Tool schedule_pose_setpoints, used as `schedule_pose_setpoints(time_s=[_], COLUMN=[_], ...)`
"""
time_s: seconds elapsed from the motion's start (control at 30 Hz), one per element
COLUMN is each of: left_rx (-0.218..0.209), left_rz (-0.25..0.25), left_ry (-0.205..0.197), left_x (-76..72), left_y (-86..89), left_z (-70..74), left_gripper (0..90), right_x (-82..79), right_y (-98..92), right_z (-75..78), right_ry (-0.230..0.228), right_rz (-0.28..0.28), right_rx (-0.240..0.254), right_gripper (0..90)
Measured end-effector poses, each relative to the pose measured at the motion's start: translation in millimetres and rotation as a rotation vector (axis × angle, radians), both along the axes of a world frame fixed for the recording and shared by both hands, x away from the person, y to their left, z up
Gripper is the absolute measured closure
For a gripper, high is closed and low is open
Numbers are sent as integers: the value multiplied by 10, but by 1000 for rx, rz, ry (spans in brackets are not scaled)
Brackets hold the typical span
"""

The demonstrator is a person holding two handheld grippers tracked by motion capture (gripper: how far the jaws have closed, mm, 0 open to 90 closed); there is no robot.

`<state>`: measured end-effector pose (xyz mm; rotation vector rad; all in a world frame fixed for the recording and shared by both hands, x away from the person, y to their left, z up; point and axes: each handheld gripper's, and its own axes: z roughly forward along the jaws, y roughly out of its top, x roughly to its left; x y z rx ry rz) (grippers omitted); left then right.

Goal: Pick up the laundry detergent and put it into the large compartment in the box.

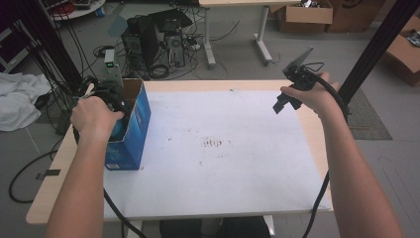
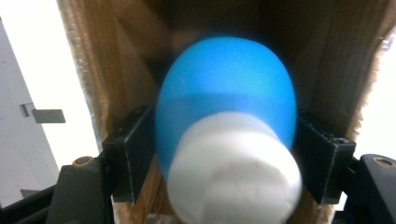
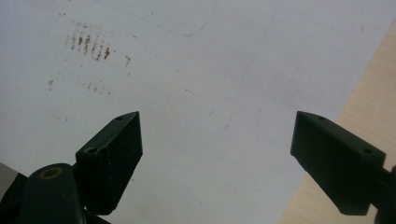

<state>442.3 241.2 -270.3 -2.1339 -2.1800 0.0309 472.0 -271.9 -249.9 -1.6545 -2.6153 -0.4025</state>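
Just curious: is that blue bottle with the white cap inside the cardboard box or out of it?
Inside: the blue bottle with the white cap, clamped by the left gripper, has brown cardboard box walls around it.

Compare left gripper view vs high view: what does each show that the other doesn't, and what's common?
Left gripper view alone: the left gripper's black jaws pressed on both sides of a blue, egg-shaped object with a white end, brown cardboard walls behind it.

High view alone: the box's blue outside, the white sheet on the wooden table, the right gripper raised over the far right, and floor clutter beyond.

Both: the cardboard box, the left gripper at it, a bit of blue object.
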Motion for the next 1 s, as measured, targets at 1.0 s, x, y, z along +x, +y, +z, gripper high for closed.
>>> schedule_pose_setpoints(time_s=[1.0], left_rx=[-9], left_rz=[-307], left_ry=[-141], left_x=[-175], left_y=[-835], left_z=[731], left_gripper=[145], right_x=[-36], right_y=[8], right_z=[85], right_ry=[-9], right_rz=[16], right_rx=[10], right_gripper=[168])
